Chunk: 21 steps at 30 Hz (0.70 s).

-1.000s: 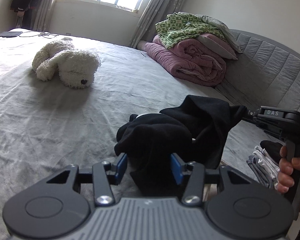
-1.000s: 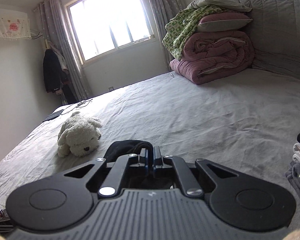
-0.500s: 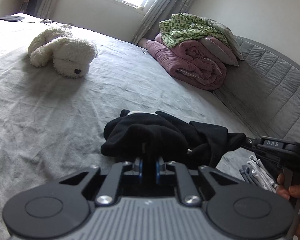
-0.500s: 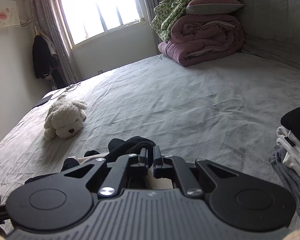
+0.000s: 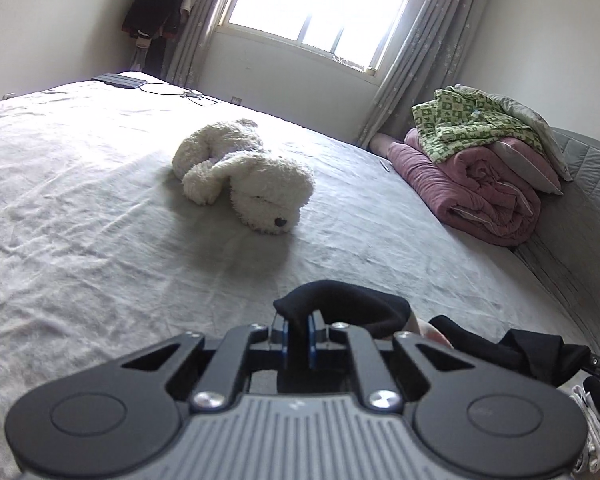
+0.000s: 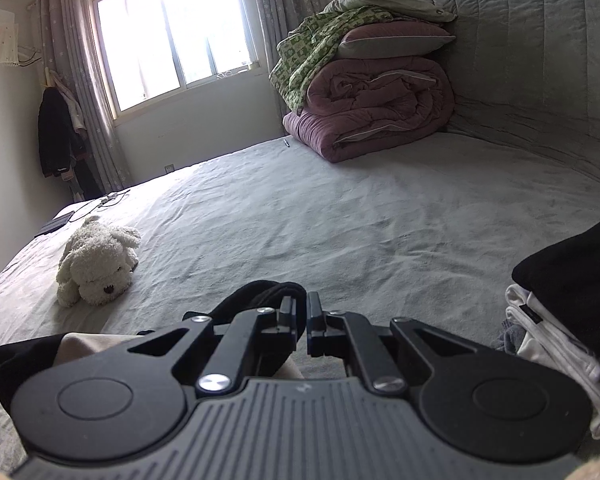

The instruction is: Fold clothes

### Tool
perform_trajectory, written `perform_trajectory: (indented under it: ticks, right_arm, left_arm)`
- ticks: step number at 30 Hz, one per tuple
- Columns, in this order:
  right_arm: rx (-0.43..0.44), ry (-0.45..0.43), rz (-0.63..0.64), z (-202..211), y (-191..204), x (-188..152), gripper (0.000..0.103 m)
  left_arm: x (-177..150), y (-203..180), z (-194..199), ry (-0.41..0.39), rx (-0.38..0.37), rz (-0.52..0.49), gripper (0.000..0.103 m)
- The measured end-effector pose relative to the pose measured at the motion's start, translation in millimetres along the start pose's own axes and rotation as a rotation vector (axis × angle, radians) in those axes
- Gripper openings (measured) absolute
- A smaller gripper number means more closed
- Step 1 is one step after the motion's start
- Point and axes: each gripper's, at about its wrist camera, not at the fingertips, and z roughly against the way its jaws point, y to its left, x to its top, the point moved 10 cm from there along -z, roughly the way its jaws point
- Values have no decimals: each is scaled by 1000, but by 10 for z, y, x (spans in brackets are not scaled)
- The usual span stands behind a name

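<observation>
A black garment [image 5: 340, 300] hangs stretched between my two grippers just above the grey bedsheet [image 5: 100, 208]. My left gripper [image 5: 298, 334] is shut on a bunched fold of it, with the cloth pinched between the blue pads. The garment runs right to my right gripper [image 5: 598, 362], held in a hand at the frame's edge. In the right wrist view my right gripper [image 6: 301, 318] is shut, and the black garment [image 6: 260, 294] loops over its left finger. A pale lining shows lower left.
A stack of folded clothes [image 6: 560, 288] lies at the right. A white plush dog [image 5: 244, 184] rests mid-bed. A rolled purple quilt [image 5: 480, 188] under a green blanket leans on the grey padded headboard [image 6: 520, 80]. A tablet [image 5: 118, 79] with a cable sits at the far corner.
My left gripper has closed on the black garment and lifted, swinging toward the plush dog. The garment, earlier a heap in front, now stretches between both grippers. The right gripper stayed shut and shifted slightly.
</observation>
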Motion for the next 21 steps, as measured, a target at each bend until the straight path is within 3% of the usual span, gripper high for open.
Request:
perform_trajectory:
  ticks: [7, 11, 21]
  right_arm:
    - [-52, 7, 12, 69, -287, 9, 4]
    - [-87, 33, 28, 97, -490, -42, 4]
    - [-114, 153, 122, 76, -789, -423, 4]
  left_arm:
    - [8, 260, 131, 37, 52, -23, 9]
    - [-104, 342, 178, 101, 39, -62, 9]
    - [-657, 577, 185, 261, 28, -197, 9]
